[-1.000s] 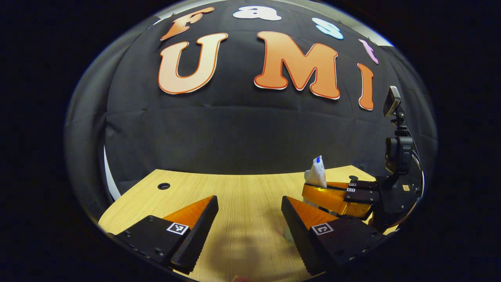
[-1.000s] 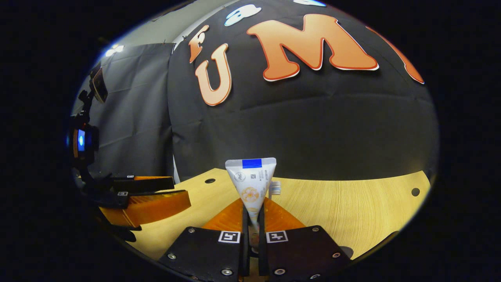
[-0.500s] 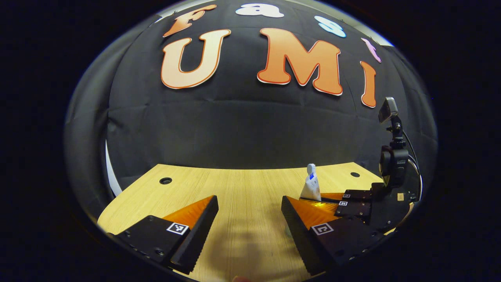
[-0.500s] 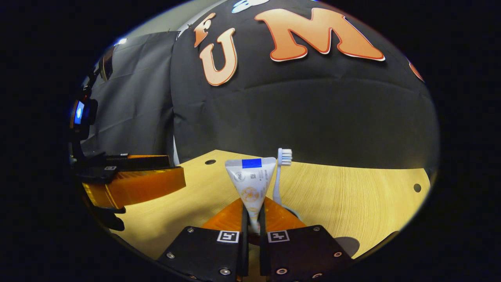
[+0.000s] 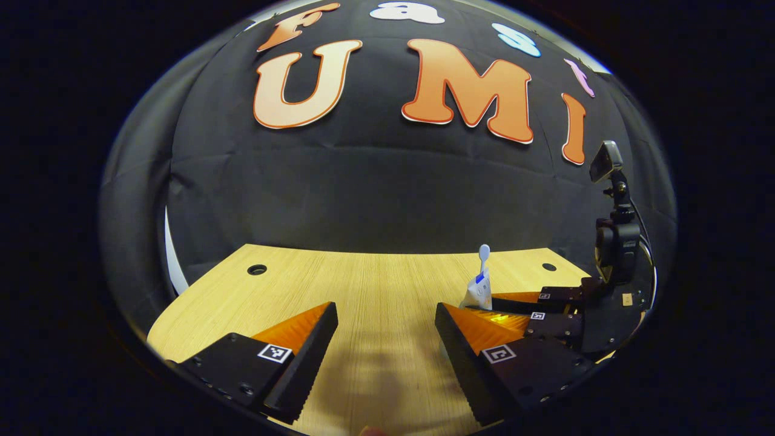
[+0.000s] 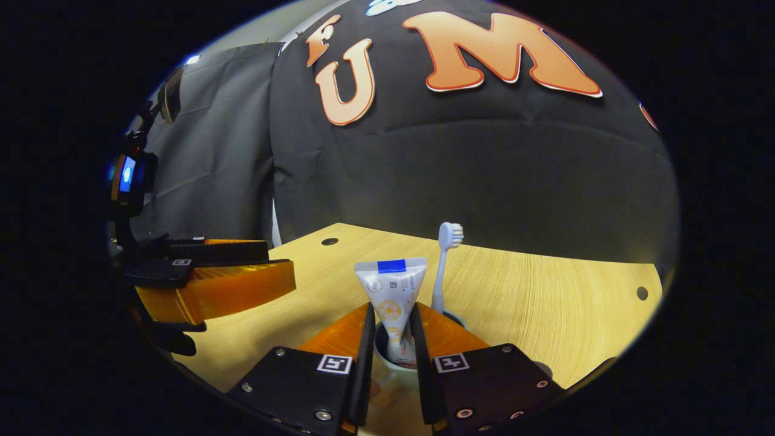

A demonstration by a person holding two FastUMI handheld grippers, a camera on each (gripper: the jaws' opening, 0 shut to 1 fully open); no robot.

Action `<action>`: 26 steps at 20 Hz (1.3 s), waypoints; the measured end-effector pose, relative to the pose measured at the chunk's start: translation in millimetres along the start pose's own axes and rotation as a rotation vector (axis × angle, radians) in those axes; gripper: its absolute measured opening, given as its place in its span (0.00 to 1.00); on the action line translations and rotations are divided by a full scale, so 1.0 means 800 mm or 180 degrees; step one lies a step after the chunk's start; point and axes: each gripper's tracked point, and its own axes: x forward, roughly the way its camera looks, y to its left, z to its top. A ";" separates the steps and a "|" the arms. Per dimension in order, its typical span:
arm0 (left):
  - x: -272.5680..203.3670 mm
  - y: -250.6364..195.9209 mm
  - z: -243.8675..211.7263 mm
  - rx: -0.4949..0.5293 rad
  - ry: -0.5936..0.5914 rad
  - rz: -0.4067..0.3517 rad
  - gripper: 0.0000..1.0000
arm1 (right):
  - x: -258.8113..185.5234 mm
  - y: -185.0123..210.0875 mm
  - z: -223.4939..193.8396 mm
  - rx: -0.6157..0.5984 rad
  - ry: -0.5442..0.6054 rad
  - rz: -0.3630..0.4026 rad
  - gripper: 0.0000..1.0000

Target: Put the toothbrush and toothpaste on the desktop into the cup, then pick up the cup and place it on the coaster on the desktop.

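Right gripper view: your right tool (image 6: 390,321) stands with its two fingers parted, released, one on either side of the toothpaste (image 6: 392,290) and not pressing on it. The tube stands upright in the cup (image 6: 387,357), flat crimped end uppermost, its narrow end down inside the rim. The cup sits on the desk (image 6: 545,309) directly beneath the tool, and most of its body is hidden by the fingers; only part of the pale rim shows between them. The toothbrush (image 6: 445,260) also stands in the cup, just to the right of the tube in this view, its bristled head rising above the tube's top edge. Whether tube and brush touch cannot be told. At the left of this view your left tool (image 6: 212,272) hangs above the desk, well apart from the cup.

Left gripper view: your left tool (image 5: 384,339) is open, its fingers spread wide with bare desk (image 5: 363,284) between them; it grasps nothing. To the right, past its right-hand finger, the right tool (image 5: 514,306) appears with the toothpaste (image 5: 478,293) standing at its tip and the toothbrush (image 5: 484,254) head projecting above the tube. The cup itself is hidden here behind the fingers.
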 end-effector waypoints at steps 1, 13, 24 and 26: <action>0.000 -0.001 -0.002 -0.0014 0.0006 -0.0005 0.97 | -0.002 0.001 0.004 -0.0030 -0.0010 0.0000 0.39; -0.002 -0.052 0.007 -0.0095 0.0221 -0.0154 0.98 | -0.087 -0.036 0.122 0.0062 -0.0551 -0.0269 0.52; 0.018 -0.134 -0.026 -0.0287 0.1424 -0.0267 0.98 | -0.189 -0.101 0.168 0.0102 -0.0690 -0.0672 0.80; 0.020 -0.144 -0.043 -0.0278 0.1710 -0.0247 0.98 | -0.203 -0.113 0.169 0.0093 -0.0671 -0.0738 0.80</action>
